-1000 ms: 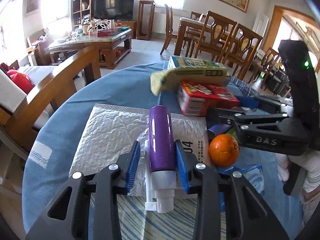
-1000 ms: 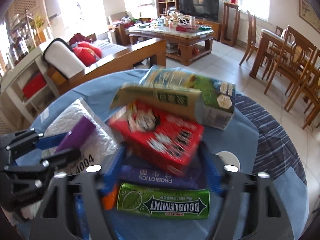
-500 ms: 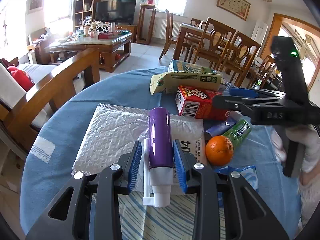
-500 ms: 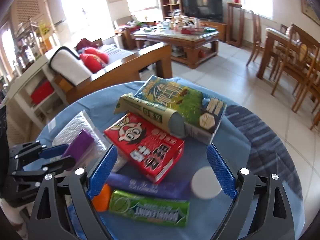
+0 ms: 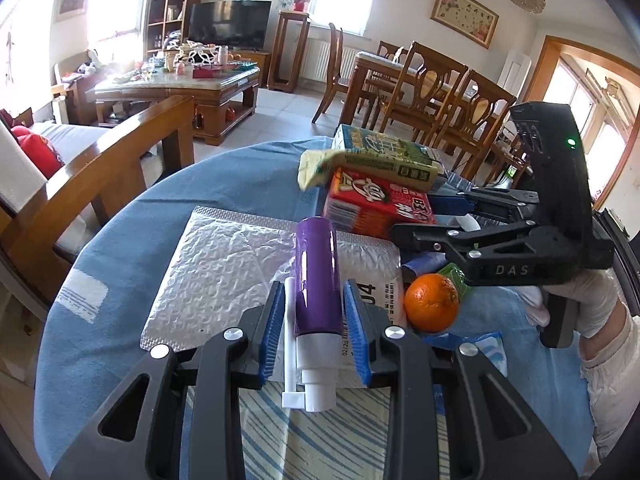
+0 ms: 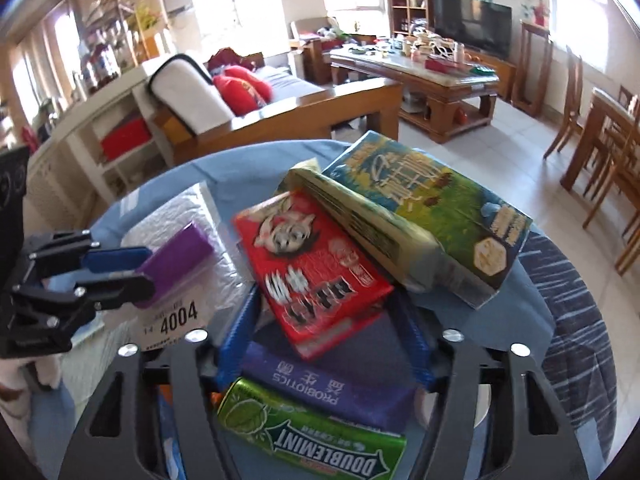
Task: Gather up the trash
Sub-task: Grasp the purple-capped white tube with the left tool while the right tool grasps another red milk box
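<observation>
Left gripper (image 5: 312,332) clamped on purple tube (image 5: 317,276) – right gripper (image 6: 324,336), jaws just narrowed, around red box (image 6: 308,268), contact unclear.

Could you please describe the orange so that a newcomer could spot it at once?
On the round blue-clothed table, look just right of the white bubble mailer. There sits the orange, the only round, unpackaged thing among flat boxes and wrappers.

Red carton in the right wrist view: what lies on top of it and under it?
On the red carton leans a yellow-green carton. Under its near end lies a purple PROBIOTICS pack. Whatever is beneath its far end is covered.
</observation>
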The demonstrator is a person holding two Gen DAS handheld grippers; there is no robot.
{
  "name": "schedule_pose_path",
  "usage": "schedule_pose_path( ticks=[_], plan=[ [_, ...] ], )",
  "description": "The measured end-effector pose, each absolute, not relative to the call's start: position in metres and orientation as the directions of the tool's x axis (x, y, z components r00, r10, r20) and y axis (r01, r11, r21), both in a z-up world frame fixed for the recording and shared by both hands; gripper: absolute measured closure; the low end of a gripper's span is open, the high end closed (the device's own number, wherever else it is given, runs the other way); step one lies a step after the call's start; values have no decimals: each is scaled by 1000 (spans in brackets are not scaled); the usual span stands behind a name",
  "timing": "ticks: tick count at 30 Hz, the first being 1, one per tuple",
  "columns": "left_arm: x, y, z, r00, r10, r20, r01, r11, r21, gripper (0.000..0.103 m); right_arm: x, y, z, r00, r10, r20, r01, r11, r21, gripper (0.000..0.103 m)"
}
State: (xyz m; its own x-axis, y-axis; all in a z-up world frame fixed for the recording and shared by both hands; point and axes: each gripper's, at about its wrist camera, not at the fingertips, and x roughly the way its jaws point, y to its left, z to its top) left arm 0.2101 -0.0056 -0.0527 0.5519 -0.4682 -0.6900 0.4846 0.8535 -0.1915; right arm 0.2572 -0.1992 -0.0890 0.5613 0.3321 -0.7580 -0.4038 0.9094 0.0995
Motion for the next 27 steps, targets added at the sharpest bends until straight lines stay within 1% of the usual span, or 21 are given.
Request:
schedule_pose_path(
  ticks=[2, 3, 4, 5, 6, 8, 13, 14, 15, 20, 22, 24, 27],
  plan=[
    [212, -5, -55, 545, -462, -700, 479, 857, -192, 72, 256, -195, -89, 556, 339, -759, -414, 905, 101, 42],
    [212, -6, -55, 543, -455, -706, 476, 859, -188, 72, 256, -195, -89, 557, 332, -761, -412, 906, 94, 39],
    [213, -7, -55, 542, -447, -711, 473, 862, -182, 72, 257, -192, -89, 560, 329, -760, -412, 907, 88, 36],
    [214, -10, -55, 541, -441, -716, 472, 864, -175, 72, 259, -192, -89, 567, 320, -759, -412, 908, 75, 30],
    [214, -12, -54, 541, -437, -719, 472, 865, -171, 72, 261, -189, -89, 569, 314, -760, -412, 909, 67, 27],
    [214, -12, -55, 538, -435, -722, 474, 865, -168, 72, 267, -186, -89, 570, 315, -759, -415, 907, 65, 26],
    [216, -11, -57, 524, -445, -726, 471, 862, -188, 72, 279, -183, -90, 548, 359, -756, -429, 896, 115, 26],
    [216, -10, -57, 522, -447, -727, 471, 861, -192, 72, 280, -182, -91, 539, 366, -759, -433, 893, 123, 31],
    [217, -9, -57, 518, -451, -727, 470, 860, -199, 72, 281, -180, -91, 536, 369, -759, -437, 891, 125, 41],
    [218, -6, -58, 512, -466, -722, 468, 856, -220, 72, 271, -180, -88, 543, 377, -750, -434, 891, 134, 48],
    [216, -6, -57, 516, -473, -714, 472, 853, -223, 72, 264, -181, -82, 548, 398, -736, -439, 886, 151, 49],
    [215, -4, -55, 526, -481, -702, 475, 850, -226, 73, 255, -183, -71, 565, 420, -710, -443, 881, 168, 50],
    [215, -1, -56, 528, -488, -695, 477, 848, -232, 73, 233, -189, -49, 603, 475, -641, -447, 867, 222, 51]
  ],
)
